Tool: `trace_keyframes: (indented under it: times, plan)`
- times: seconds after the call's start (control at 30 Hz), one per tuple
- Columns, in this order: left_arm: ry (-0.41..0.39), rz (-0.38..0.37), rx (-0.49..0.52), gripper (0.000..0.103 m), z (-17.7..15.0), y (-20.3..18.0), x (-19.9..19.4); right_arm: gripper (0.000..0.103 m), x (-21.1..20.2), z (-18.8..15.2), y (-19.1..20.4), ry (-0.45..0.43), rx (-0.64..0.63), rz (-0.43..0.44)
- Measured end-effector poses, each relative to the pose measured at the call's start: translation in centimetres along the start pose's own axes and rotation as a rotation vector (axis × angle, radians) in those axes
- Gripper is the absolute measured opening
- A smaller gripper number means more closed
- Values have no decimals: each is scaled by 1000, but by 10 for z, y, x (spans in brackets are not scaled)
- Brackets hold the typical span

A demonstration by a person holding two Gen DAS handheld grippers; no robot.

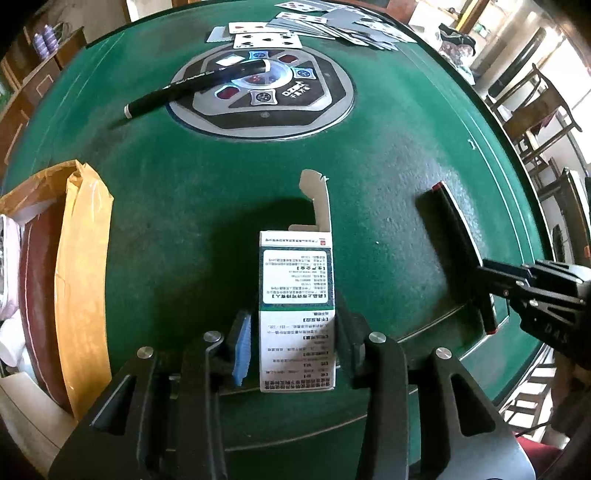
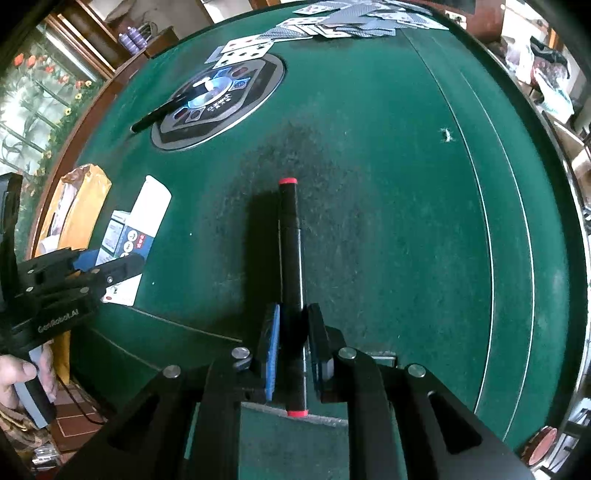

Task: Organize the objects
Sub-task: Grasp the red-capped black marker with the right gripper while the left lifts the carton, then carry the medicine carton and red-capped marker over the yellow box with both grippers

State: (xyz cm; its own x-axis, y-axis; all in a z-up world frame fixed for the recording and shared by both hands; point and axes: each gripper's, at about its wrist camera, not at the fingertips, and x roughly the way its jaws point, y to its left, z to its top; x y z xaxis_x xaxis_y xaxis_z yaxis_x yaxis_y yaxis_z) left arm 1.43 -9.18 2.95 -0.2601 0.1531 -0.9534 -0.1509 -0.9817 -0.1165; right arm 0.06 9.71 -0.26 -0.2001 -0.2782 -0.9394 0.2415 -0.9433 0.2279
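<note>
A green felt table [image 1: 388,155] carries a round centre console [image 1: 264,94], scattered playing cards [image 1: 317,26] at the far edge and wooden chairs [image 1: 532,107] right. Near, the left gripper [image 1: 291,354] clamps a white open-flapped medicine box [image 1: 297,314]; the right gripper [image 2: 291,354], marked "GenRobot.AI", pinches a black red-capped marker [image 2: 290,258]

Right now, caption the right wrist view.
Right gripper clamps a red-capped black marker over the green table.

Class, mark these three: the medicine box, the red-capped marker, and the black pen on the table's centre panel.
medicine box [image 1: 297,280]: left wrist view, its printed top face.
marker [image 2: 290,254]: right wrist view, mid-barrel.
pen [image 1: 192,85]: left wrist view, mid-barrel.
</note>
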Motion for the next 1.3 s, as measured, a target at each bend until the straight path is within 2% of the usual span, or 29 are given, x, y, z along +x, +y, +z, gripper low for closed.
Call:
trace_keyframes:
  times: [0.17,0.23,0.6,0.7,0.87,1.3]
  plan:
    - [3,20,26,55,3,-7,4,14,5,5,6,-12,-23,-37]
    - [4,31,36,57,6,-8,6,15,6,6,8,-16,-35,-50]
    - [-20,70,67,58,11,-12,10,15,8,5,18,-37,-124,-135]
    - [-38,78,63,56,7,-14,10,15,8,4,20,-43,-140,-151]
    - [-46,85,73,35,3,-10,8,15,7,5,21,-41,-153,-162]
    - [-46,46,68,34,-6,-12,5,14,7,5,23,-53,-172,-177]
